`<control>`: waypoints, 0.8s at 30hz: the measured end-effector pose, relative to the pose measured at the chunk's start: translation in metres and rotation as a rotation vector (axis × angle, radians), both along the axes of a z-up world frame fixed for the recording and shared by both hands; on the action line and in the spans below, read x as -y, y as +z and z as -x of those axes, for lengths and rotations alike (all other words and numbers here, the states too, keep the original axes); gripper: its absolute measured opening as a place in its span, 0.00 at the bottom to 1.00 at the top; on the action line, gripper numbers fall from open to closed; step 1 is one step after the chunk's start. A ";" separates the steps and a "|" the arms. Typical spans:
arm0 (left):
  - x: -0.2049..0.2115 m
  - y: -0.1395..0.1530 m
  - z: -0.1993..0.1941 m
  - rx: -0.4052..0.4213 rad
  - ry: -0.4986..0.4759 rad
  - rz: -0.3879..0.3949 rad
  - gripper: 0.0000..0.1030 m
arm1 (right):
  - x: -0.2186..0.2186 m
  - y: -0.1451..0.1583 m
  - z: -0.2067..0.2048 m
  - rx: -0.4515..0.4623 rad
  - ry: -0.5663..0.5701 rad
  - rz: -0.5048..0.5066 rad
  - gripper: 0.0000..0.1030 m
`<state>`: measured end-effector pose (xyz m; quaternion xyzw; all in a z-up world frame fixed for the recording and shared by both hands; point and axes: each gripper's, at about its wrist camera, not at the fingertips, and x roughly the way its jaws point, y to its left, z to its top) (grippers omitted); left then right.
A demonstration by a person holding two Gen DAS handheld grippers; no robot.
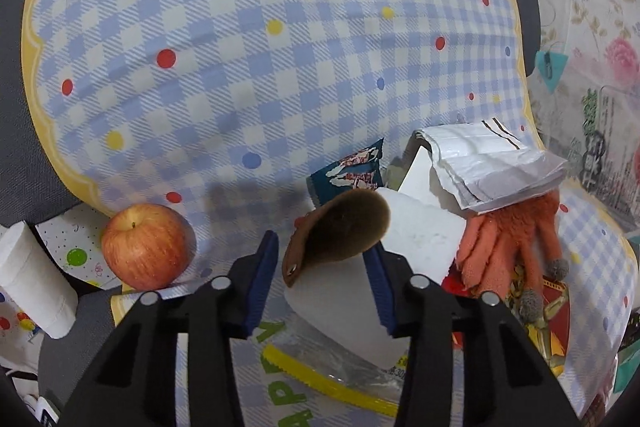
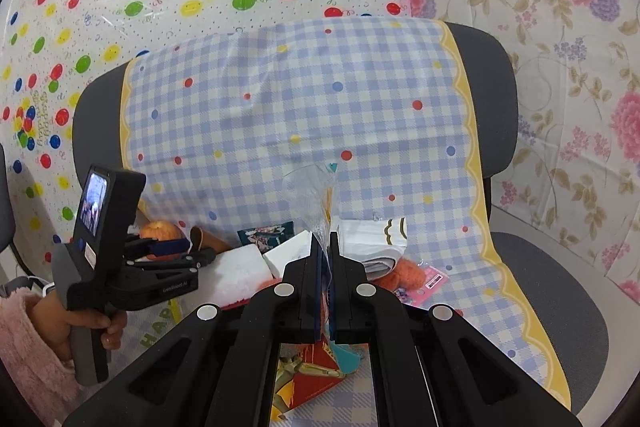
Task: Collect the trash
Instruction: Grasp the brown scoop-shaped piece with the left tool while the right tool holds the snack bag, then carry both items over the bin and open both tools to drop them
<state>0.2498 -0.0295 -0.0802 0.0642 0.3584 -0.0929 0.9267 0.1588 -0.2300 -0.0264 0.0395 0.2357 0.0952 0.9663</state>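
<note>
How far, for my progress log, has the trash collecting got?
Nothing looks binned yet. In hand: right gripper shut on clear plastic film; left gripper, open, straddles a brown curled scrap. Left on the chair: white foam block, dark blue wrapper, white paper packet.

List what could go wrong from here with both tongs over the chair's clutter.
1. The left tongs straddle a brown curled piece on a white foam block; they may pinch the foam too.
2. The apple sits near the seat edge and could get knocked off.
3. The clear bag in the right tongs could slip.
</note>
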 end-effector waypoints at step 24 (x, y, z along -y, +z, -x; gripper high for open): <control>0.007 0.090 0.125 0.266 -0.026 0.185 0.12 | 0.029 0.015 0.067 0.021 -0.059 -0.020 0.03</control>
